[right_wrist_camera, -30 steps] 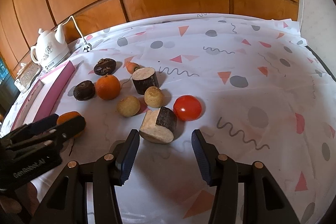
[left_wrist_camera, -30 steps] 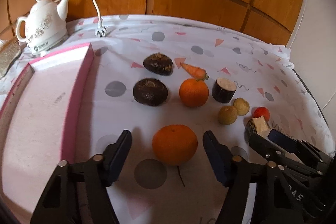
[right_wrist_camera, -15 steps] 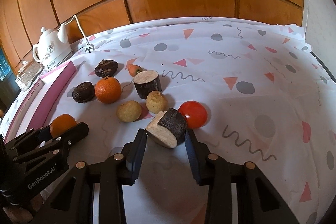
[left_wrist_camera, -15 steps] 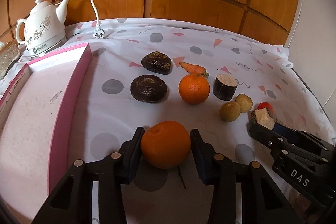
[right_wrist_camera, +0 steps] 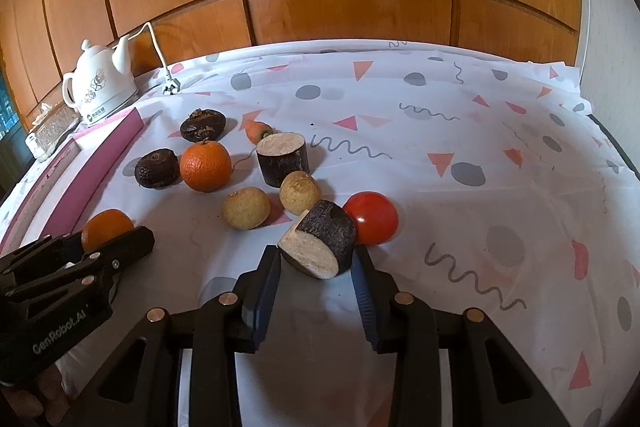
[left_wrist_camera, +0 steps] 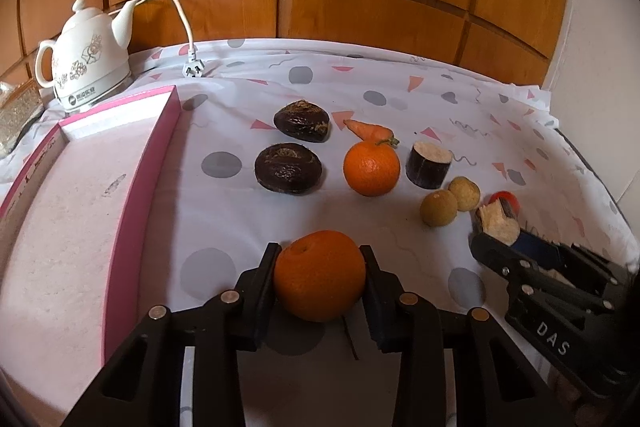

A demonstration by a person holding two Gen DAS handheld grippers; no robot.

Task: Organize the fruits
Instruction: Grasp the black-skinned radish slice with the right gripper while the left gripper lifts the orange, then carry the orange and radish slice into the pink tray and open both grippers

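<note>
Your left tool has its jaws closing on the near orange, and both pads already press its sides while it sits on the table. Your right tool has the cut dark-skinned chunk between its pads; they touch its flanks, with the pale cut face tilted toward you.

The risks start here. The orange is round and held low on the pads, so a quick lift could roll it out forward. The chunk is held aslant, and its skin may slide against the pad; if it twists, it will knock the tomato touching its far side and send it rolling.

Further out, the two small tan fruits lie just beside the chunk, then a second orange, another cut chunk, a carrot and two dark lumps. The pink tray lies to your left, probably the destination; its raised wall could catch a low-carried orange. The kettle stands beyond.
</note>
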